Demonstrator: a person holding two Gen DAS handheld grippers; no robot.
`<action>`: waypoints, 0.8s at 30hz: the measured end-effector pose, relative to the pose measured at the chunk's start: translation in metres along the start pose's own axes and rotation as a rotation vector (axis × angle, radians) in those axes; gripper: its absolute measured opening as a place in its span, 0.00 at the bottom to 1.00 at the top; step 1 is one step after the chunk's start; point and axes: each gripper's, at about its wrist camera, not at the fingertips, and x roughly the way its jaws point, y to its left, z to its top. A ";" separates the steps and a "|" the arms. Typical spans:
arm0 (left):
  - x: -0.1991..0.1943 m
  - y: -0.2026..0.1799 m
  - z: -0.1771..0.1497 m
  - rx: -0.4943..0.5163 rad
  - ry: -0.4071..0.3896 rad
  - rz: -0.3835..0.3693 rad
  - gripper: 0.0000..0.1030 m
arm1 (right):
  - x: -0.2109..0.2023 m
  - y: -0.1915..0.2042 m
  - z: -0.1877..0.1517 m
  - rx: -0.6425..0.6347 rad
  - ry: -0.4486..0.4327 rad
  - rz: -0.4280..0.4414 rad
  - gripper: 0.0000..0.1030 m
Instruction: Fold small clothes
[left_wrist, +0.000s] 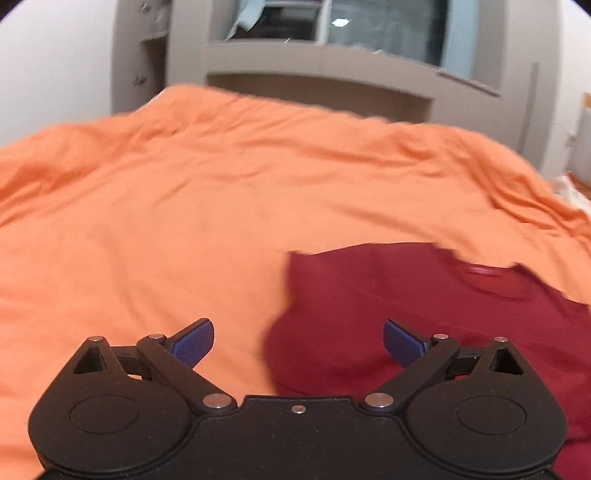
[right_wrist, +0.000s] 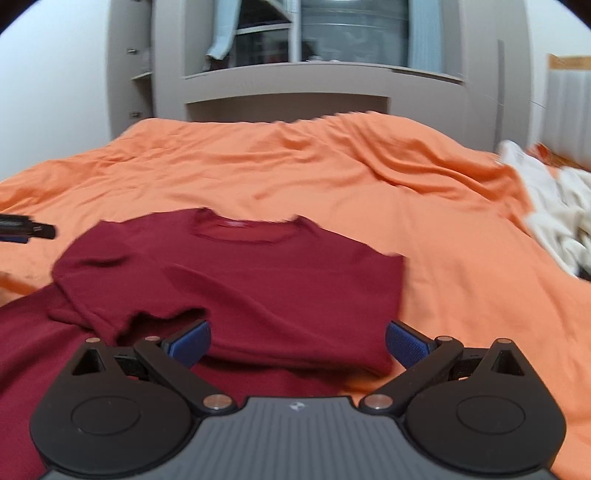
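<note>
A dark red T-shirt (right_wrist: 236, 280) lies on the orange bedspread (right_wrist: 332, 177), collar away from me, its right side folded over the body. In the left wrist view the same T-shirt (left_wrist: 406, 314) fills the lower right. My left gripper (left_wrist: 298, 341) is open above the shirt's left edge, its blue pads apart, nothing between them. My right gripper (right_wrist: 298, 341) hangs open over the shirt's near part, holding nothing. The tip of the left gripper (right_wrist: 27, 229) shows at the left edge of the right wrist view.
A pile of white clothes (right_wrist: 554, 206) lies at the right side of the bed. A grey wardrobe with open shelves (right_wrist: 295, 74) stands behind the bed. The orange bedspread (left_wrist: 147, 221) spreads wide to the left of the shirt.
</note>
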 end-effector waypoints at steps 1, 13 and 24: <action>0.008 0.006 0.004 -0.011 0.014 -0.008 0.95 | 0.003 0.006 0.003 -0.018 -0.006 0.012 1.00; 0.077 0.019 0.005 0.071 0.087 0.236 0.87 | 0.038 0.061 0.001 -0.197 0.035 0.050 1.00; 0.071 0.047 0.007 -0.118 0.137 0.226 0.89 | 0.040 0.058 -0.007 -0.183 0.069 0.057 1.00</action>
